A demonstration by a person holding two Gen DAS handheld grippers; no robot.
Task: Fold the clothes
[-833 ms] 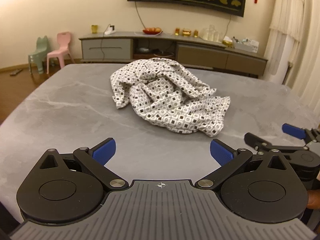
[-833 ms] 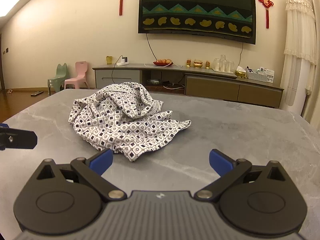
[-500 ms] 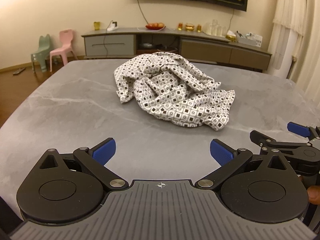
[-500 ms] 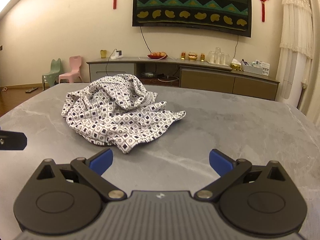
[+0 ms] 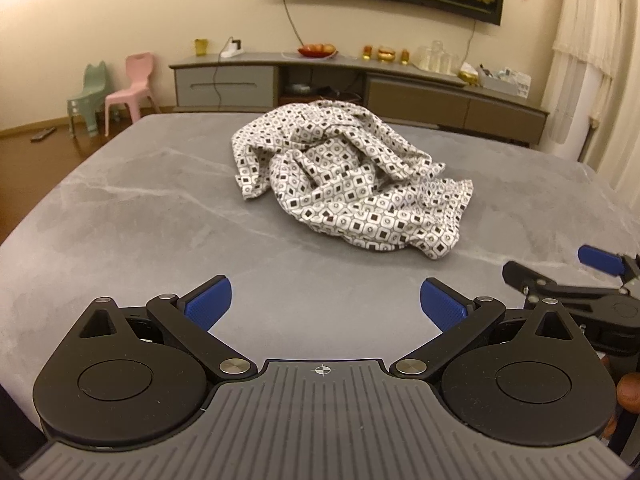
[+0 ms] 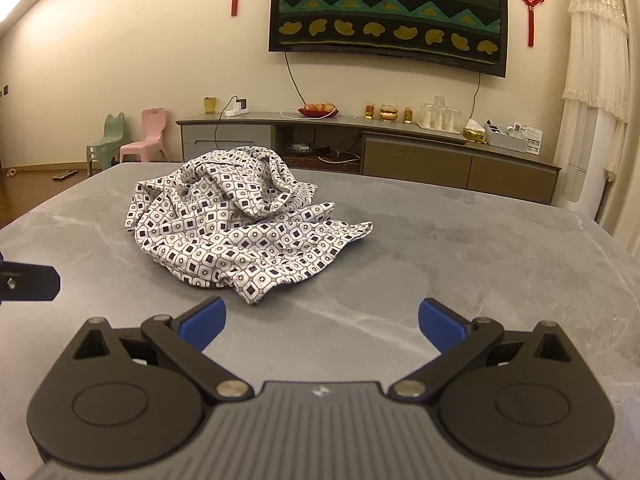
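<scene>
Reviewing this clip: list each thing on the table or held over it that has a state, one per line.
patterned garment: crumpled in a heap on the grey table, unfolded, not touched by either claw.
left claw: open, empty, short of the garment.
right claw: open, empty, near the garment's closest corner.

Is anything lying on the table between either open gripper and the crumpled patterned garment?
Nothing visible. Bare grey table lies between the left gripper and the garment, and likewise ahead of the right gripper. Both stand open, short of the cloth.
</scene>
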